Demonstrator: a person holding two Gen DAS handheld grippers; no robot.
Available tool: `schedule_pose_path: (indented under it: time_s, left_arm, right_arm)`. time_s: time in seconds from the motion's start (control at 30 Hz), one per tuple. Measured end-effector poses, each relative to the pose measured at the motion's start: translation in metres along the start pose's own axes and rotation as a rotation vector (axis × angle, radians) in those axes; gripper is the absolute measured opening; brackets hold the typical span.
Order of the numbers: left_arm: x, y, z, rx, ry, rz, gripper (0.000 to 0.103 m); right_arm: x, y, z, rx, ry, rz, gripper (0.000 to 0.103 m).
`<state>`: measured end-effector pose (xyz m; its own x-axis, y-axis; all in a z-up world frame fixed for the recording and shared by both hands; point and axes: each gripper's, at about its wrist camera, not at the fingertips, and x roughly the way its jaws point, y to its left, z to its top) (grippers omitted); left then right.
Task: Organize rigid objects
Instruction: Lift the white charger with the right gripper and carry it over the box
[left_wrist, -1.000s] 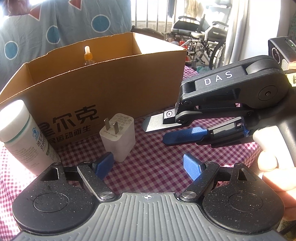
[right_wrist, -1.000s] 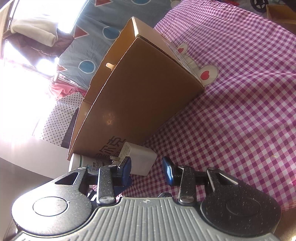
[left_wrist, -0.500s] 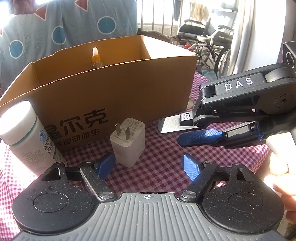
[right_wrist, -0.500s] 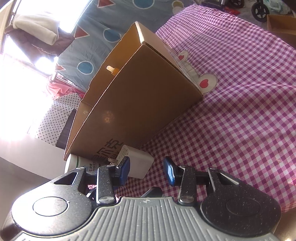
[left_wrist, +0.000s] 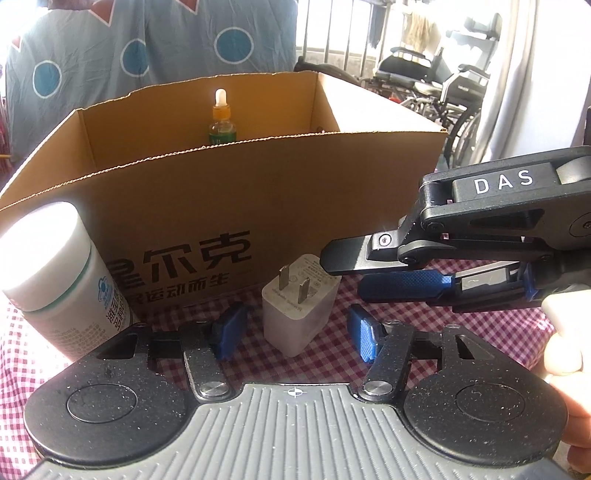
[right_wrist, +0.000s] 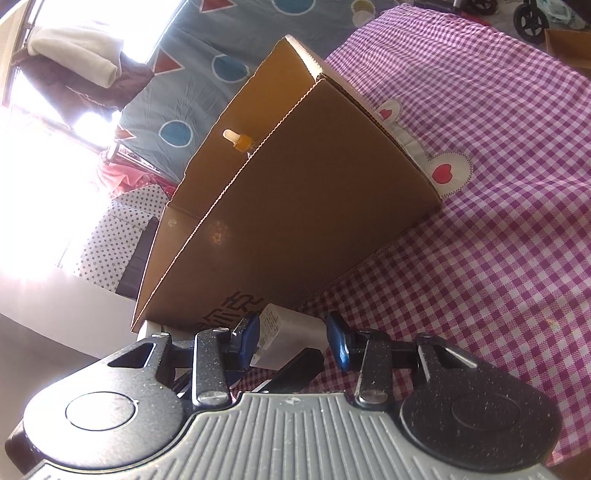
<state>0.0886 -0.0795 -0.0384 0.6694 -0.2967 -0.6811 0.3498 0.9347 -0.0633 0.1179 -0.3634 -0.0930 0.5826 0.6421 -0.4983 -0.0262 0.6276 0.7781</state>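
A white plug charger (left_wrist: 297, 309) stands prongs-up on the checked cloth in front of an open cardboard box (left_wrist: 258, 192). My left gripper (left_wrist: 295, 334) is open, its blue pads on either side of the charger without touching it. My right gripper (right_wrist: 291, 339) is open too; it reaches in from the right in the left wrist view (left_wrist: 384, 271), fingertips just right of the charger. The charger also shows in the right wrist view (right_wrist: 288, 332), between the pads. A dropper bottle (left_wrist: 221, 122) stands inside the box. A white pill bottle (left_wrist: 59, 273) stands at the left.
The checked tablecloth (right_wrist: 498, 221) stretches right of the box. Wheelchairs (left_wrist: 443, 85) stand beyond the table at the back right. A blue patterned sheet (left_wrist: 147, 40) hangs behind the box.
My left gripper has moved right and forward, so the charger now sits between its open pads. My right gripper has drawn back to the right a little and stays open.
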Motion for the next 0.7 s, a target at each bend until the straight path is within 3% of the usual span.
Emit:
schedule_pose_path:
  time_s: [0.17,0.23,0.33,0.57,0.7]
  left_arm:
    - [0.003,0.005,0.000,0.001,-0.017,-0.008,0.055]
    - [0.003,0.004,0.000,0.001,-0.021,-0.026,0.039]
    - [0.001,0.002,0.000,0.024,-0.012,-0.019,0.036]
    - [0.001,0.005,0.005,0.013,-0.002,-0.040,0.037]
    - [0.004,-0.002,0.005,0.032,-0.004,-0.034,0.030]
  right_arm:
    - [0.015,0.004,0.005,-0.004,0.012,-0.012,0.043]
    - [0.020,0.007,0.006,-0.004,0.016,-0.016,0.043]
    - [0.020,0.007,0.008,-0.006,0.018,-0.017,0.043]
    - [0.014,0.002,0.008,0.016,0.032,-0.008,0.043]
    - [0.021,0.002,0.008,0.033,0.044,0.011,0.043]
